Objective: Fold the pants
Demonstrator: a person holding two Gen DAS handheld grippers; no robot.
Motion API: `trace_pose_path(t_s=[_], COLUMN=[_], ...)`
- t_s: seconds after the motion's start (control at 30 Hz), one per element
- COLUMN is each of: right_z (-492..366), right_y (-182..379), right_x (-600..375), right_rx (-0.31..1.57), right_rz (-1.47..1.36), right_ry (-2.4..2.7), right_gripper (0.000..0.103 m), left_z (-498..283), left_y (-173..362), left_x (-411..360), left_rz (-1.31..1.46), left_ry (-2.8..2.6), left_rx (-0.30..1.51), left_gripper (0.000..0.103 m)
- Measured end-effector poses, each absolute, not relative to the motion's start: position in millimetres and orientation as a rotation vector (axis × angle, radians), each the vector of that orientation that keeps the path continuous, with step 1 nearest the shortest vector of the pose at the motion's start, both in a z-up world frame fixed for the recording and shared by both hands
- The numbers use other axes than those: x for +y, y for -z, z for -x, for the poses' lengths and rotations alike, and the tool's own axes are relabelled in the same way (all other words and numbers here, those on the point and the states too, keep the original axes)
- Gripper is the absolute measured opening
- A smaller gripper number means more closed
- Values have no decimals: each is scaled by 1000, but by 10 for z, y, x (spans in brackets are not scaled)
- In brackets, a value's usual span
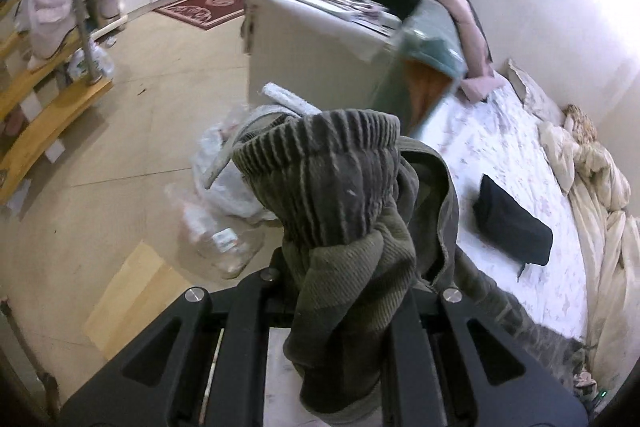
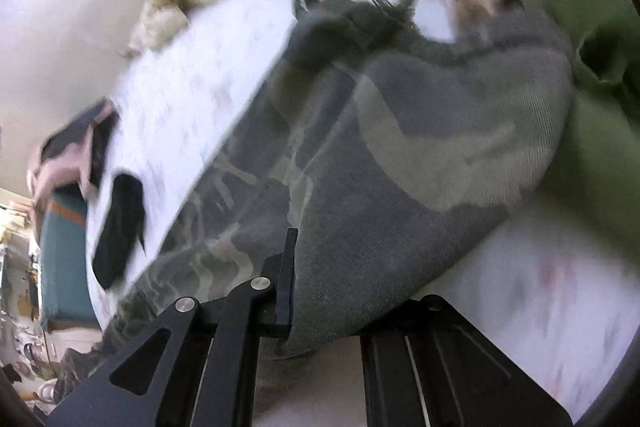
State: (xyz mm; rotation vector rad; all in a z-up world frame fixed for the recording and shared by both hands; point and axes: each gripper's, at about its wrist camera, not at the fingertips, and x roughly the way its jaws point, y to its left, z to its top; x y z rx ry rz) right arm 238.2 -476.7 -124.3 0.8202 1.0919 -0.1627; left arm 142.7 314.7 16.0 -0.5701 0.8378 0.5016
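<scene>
The olive-grey camouflage pants (image 2: 400,155) stretch across the white floral bed sheet (image 2: 192,83). My left gripper (image 1: 344,267) is shut on the ribbed elastic cuff of the pants (image 1: 328,179), which bunches up above the jaws and hides the fingertips. The rest of that leg trails down to the right (image 1: 520,315). My right gripper (image 2: 320,267) is shut on the other end of the pants, cloth draped over the jaws; only the left finger (image 2: 286,275) shows. The right view is motion-blurred.
A folded black garment (image 1: 512,223) (image 2: 118,227) lies on the bed (image 1: 520,163). A cream duvet (image 1: 600,211) is heaped along the wall. A cluttered cabinet (image 1: 312,39) stands at the bed's end, plastic bags (image 1: 224,195) on the floor. Green cloth (image 2: 592,131) lies at right.
</scene>
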Motion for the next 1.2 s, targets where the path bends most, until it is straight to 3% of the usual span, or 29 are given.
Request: trace_pose_path(t_s=[0.23,0.37,0.6,0.77,0.9,1.17,1.2], right_z=[-1859,-1880,-1707,-2083,-2617,-3192,-3218], right_y=[1394,1205,417,201,478,914,970], right_x=[-4503,-4657,-4972,-4984,-4947,-4705,-4687], right_rx=[1237,1232,1065,1047,1123,1082,1081], right_rz=[-790,-714,-504,-449,-343,-57,-41], right_ry=[240,331,573,350,266,223,187], right_gripper=[12,32,47,49,52,52,48], left_z=[-1198,-1169,-1147,-1165,-1209,-1362,-1378], left_y=[40,179,174,194,186,189,198], left_x=[3420,3499,3519,3519,3460,3306,3302], left_rz=[544,589,632,668,634,487,481], left_ry=[-492,-502,-510,-526,-552,-577,-581], left_rx=[929,981,977,983,983,999,1003], left_gripper=[10,10,10,10,10,10,10])
